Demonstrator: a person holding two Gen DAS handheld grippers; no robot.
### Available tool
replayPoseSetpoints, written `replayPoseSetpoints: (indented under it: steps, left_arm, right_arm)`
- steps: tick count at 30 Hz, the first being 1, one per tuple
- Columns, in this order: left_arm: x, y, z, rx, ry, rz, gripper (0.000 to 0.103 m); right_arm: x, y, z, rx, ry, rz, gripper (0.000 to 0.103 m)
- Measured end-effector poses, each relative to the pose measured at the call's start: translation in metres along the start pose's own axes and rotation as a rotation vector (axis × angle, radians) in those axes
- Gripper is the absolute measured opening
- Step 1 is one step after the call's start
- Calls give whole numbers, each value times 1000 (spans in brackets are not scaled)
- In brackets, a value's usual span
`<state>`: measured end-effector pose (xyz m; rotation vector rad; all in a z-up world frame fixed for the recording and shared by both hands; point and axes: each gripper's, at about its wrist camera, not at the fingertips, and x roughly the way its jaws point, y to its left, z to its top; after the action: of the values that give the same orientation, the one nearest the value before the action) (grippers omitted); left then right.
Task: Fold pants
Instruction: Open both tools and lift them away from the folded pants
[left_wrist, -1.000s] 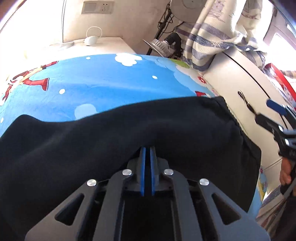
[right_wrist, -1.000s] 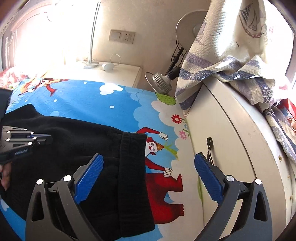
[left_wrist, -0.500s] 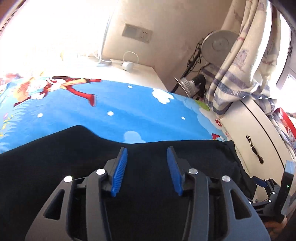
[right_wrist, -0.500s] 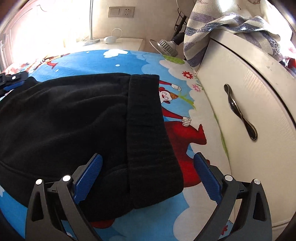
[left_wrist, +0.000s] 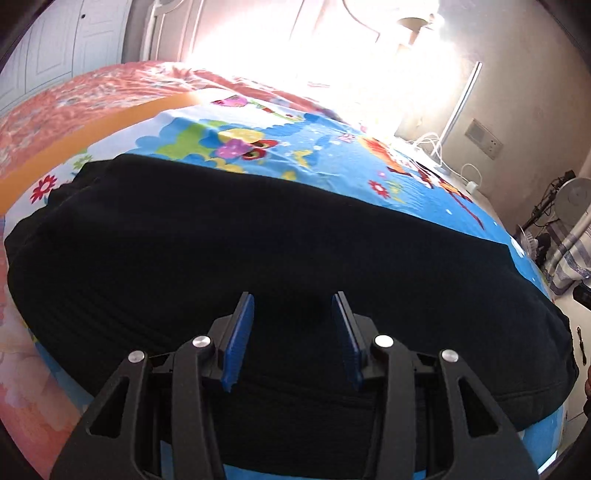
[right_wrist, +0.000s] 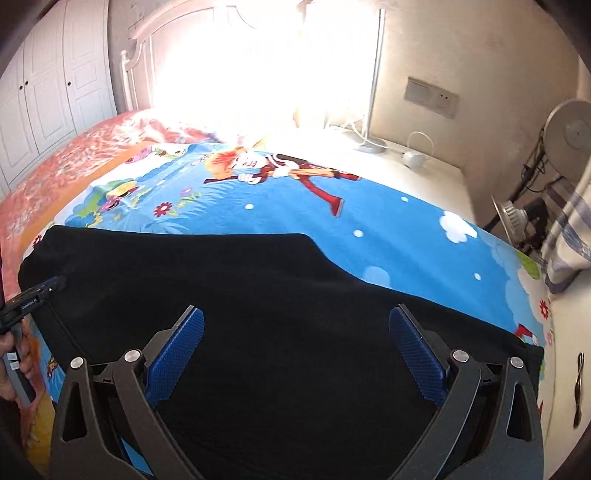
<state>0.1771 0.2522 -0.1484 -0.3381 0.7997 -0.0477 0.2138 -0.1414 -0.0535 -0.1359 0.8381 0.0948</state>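
Black pants (left_wrist: 280, 236) sprawl across the bed's cartoon sheet (right_wrist: 388, 236) — soft, floppy fleece, best pinched at the nine-o'clock cuff — left tongs (left_wrist: 291, 332) closing on nothing, right tongs (right_wrist: 295, 354) wide, empty.

Pants (left_wrist: 280, 236): matt black cloth, soft fleecy nap, faint ribbing near edge. Bedsheet (right_wrist: 391, 236): smooth printed cotton-like cloth, bright cartoon pattern, slight creases. Left gripper (left_wrist: 292, 332): matt black plastic frame, blue ridged pads (left_wrist: 240, 338), shiny metal rivets. Right gripper (right_wrist: 295, 350): same, pads (right_wrist: 415, 356) finely textured. Cabinet handle (right_wrist: 578, 387): glossy dark metal.
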Motion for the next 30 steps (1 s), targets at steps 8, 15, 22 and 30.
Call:
replayPoseSetpoints:
  steps: [8, 15, 22, 30]
  left_arm:
    - [-7, 31, 35, 144, -2, -39, 27]
    - [48, 64, 81, 347, 108, 110, 33]
    - [41, 81, 111, 437, 57, 234, 18]
    - [-58, 107, 121, 189, -182, 300, 73]
  right_arm:
    - [100, 96, 29, -17, 129, 2, 97]
    - [135, 94, 26, 6, 139, -33, 98]
    - [133, 96, 25, 5, 121, -33, 99]
    - [133, 96, 24, 3, 112, -38, 99]
